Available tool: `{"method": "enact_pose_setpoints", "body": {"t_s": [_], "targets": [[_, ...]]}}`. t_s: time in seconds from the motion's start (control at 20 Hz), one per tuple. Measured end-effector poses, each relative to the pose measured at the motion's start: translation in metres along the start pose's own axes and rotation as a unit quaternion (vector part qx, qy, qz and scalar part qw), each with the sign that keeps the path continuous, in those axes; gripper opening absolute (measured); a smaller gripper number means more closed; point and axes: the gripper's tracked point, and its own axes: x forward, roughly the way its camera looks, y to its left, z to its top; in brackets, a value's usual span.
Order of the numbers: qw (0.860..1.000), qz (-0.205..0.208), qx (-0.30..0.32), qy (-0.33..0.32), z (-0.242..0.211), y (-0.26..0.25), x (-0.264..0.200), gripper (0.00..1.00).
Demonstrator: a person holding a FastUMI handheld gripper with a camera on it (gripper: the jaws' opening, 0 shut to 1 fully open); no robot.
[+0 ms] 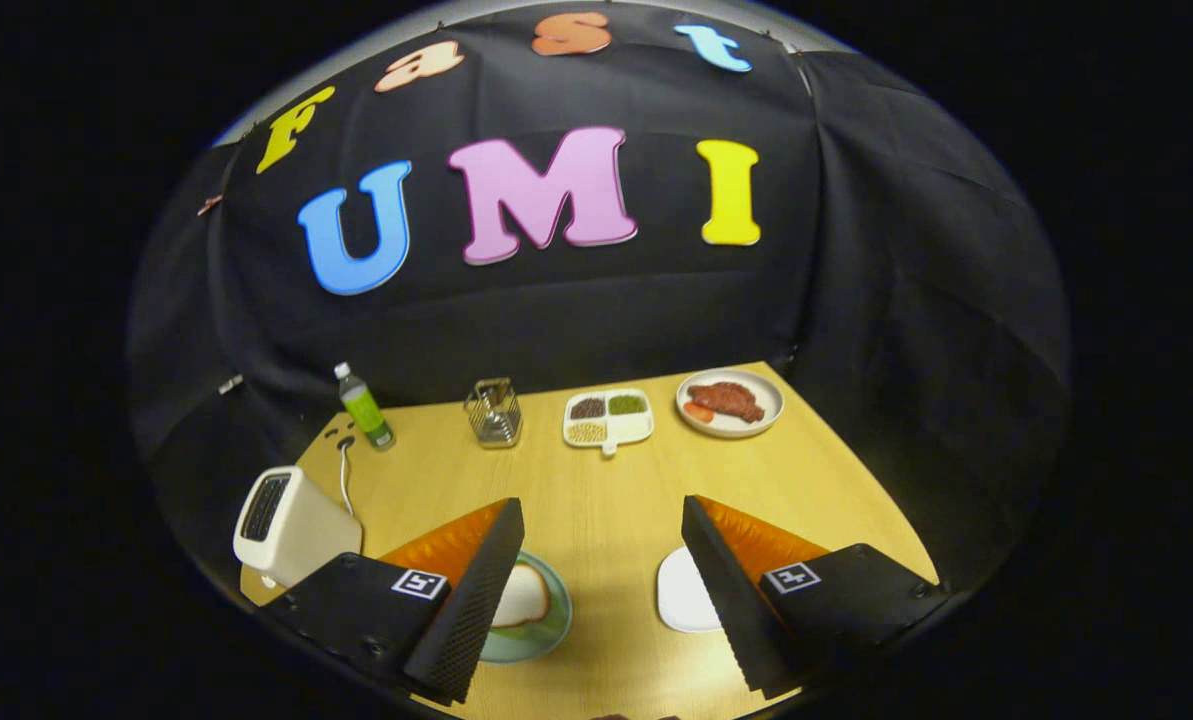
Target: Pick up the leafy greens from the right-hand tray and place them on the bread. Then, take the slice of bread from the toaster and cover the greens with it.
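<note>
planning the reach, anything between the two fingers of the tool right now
Nothing is held. In the gripper view the open tool spans only bare table, with the bread on its plate by one finger and a white tray by the other.

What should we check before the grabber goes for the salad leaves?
1. Gripper open and holding nothing: ok.
2. Bread waiting on the green plate by the left finger: ok.
3. White tray by the right finger, leaves on it: cannot tell, finger hides most.
4. Toaster upright on the table: ok.
5. Slice in its slot: cannot tell.
</note>
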Motion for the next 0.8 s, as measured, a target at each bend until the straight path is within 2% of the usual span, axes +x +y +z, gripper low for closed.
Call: {"method": "enact_pose_setpoints", "body": {"t_s": [0.15, 0.35, 0.55, 0.8], "targets": [[0.997, -0.016, -0.035, -0.069, 0.049, -0.045, -0.023, 0.98], [0.991, -0.019, -0.067, -0.116, 0.089, -0.085, -0.057, 0.99], [0.985, -0.004, -0.08, -0.15, 0.11, -0.098, -0.086, 0.98], [0.983, 0.033, -0.086, -0.16, 0.122, -0.094, -0.105, 0.98]]}}
